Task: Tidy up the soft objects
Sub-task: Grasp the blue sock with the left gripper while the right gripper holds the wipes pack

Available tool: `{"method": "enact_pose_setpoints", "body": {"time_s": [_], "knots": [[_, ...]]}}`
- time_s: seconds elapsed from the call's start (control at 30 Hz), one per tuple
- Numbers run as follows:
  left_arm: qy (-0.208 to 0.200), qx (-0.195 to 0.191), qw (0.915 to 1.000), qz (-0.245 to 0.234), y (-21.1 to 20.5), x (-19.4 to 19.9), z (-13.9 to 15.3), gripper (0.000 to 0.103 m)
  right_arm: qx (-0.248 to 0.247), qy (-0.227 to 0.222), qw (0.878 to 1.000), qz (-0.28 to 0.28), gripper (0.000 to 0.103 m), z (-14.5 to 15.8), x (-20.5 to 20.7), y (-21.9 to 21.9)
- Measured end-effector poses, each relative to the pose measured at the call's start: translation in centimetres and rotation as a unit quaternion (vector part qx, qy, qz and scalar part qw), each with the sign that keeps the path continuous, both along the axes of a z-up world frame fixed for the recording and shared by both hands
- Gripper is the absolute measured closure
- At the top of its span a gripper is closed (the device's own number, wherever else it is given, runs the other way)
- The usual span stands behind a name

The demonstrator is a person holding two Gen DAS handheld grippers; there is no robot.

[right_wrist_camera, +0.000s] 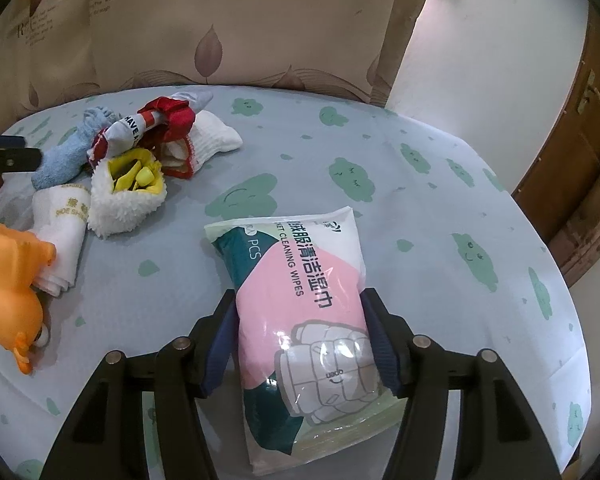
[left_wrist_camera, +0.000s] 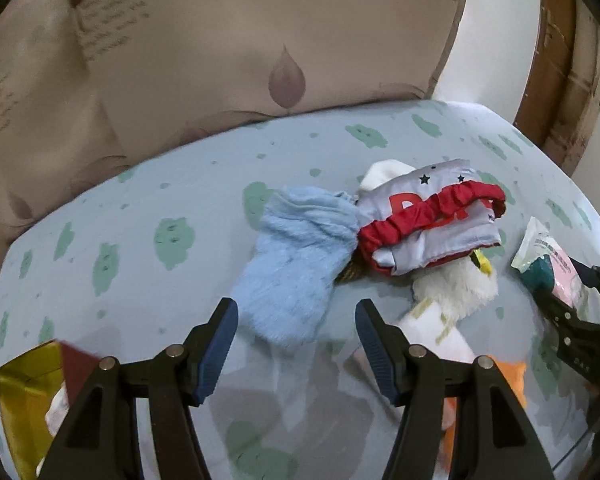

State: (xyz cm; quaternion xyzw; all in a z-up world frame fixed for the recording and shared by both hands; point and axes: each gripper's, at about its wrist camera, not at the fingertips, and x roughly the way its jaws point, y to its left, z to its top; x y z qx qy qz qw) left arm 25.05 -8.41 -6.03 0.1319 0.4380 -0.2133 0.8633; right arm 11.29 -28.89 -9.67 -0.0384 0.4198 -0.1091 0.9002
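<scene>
My right gripper [right_wrist_camera: 300,312] is shut on a pack of wet cleaning wipes [right_wrist_camera: 296,300], its pads against the pack's two long sides; the same pack of wipes [left_wrist_camera: 540,256] shows at the right edge of the left wrist view. My left gripper [left_wrist_camera: 296,308] stands open with nothing between its fingers, just over the near end of a fluffy blue sock [left_wrist_camera: 292,264]. Behind the sock lies a grey and red garment [left_wrist_camera: 428,220], a white sock [left_wrist_camera: 384,172] and a white fleecy item [left_wrist_camera: 460,284] with yellow lining.
A folded white cloth [right_wrist_camera: 62,232] and an orange rubber toy [right_wrist_camera: 12,292] lie left of the wipes on the blue cloud-print sheet [right_wrist_camera: 420,240]. A gold box [left_wrist_camera: 24,396] sits at the lower left. A beige leaf-print cushion [left_wrist_camera: 220,60] backs the surface; a wooden door [right_wrist_camera: 572,160] stands right.
</scene>
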Motion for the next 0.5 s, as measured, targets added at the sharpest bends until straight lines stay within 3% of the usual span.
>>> {"method": "enact_pose_setpoints", "body": {"time_s": [0.2, 0.4, 0.5], "knots": [[0.026, 0.012, 0.9996, -0.01, -1.3, 2.3, -2.3, 0.04, -0.005, 0.006, 1.0, 0.002, 0.042, -0.2, 0.2, 0.3], [0.015, 0.031, 0.999, 0.029, -0.7, 4.3, -4.1, 0.04, -0.008, 0.008, 1.0, 0.003, 0.041, -0.3, 0.2, 0.3], [0.019, 0.012, 0.9988, 0.043, 0.4, 4.7, -4.3, 0.044, -0.011, 0.009, 1.0, 0.003, 0.04, -0.4, 0.2, 0.4]]}}
